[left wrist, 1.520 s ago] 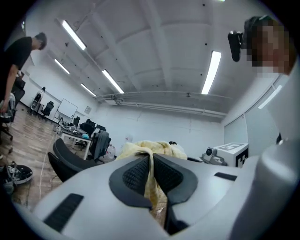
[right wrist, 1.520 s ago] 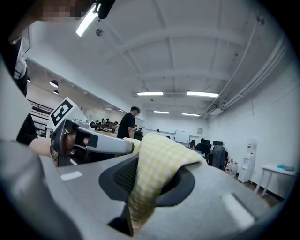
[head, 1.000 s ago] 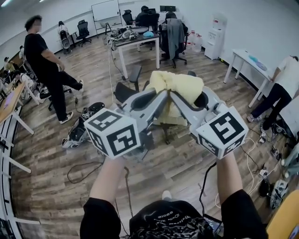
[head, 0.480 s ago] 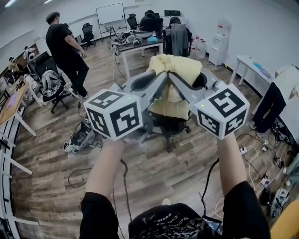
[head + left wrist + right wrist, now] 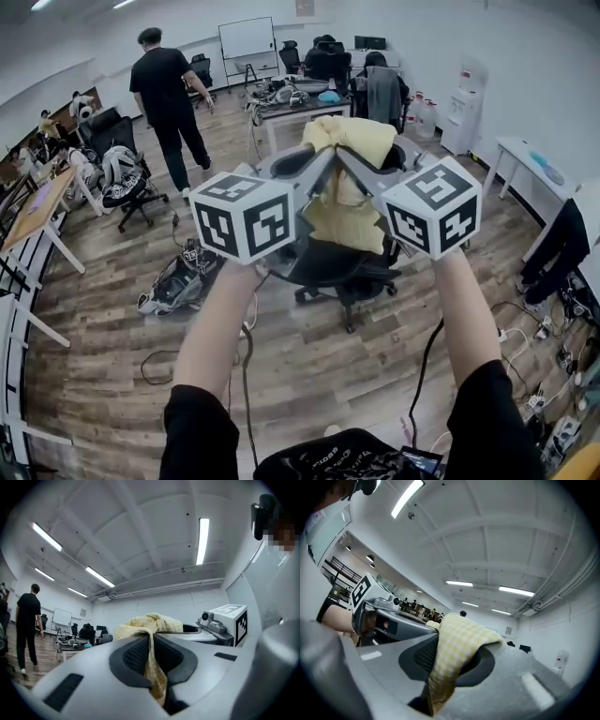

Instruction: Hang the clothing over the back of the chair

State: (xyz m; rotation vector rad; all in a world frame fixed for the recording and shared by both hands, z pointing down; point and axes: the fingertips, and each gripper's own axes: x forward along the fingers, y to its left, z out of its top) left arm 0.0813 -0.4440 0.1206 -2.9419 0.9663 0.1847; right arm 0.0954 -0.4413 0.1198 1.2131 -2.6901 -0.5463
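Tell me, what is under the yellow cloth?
A black office chair stands on the wooden floor below the yellow cloth. The cloth hides the chair's upper part, so that cannot be seen.

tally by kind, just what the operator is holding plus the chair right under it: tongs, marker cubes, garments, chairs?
tongs: 2 (left tongs, right tongs)
marker cubes: 2 (left cube, right cube)
yellow garment: 1, clamped by both tongs
black chair: 1
total: 6

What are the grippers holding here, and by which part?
The yellow checked garment: left gripper and right gripper each pinch a bunched fold.
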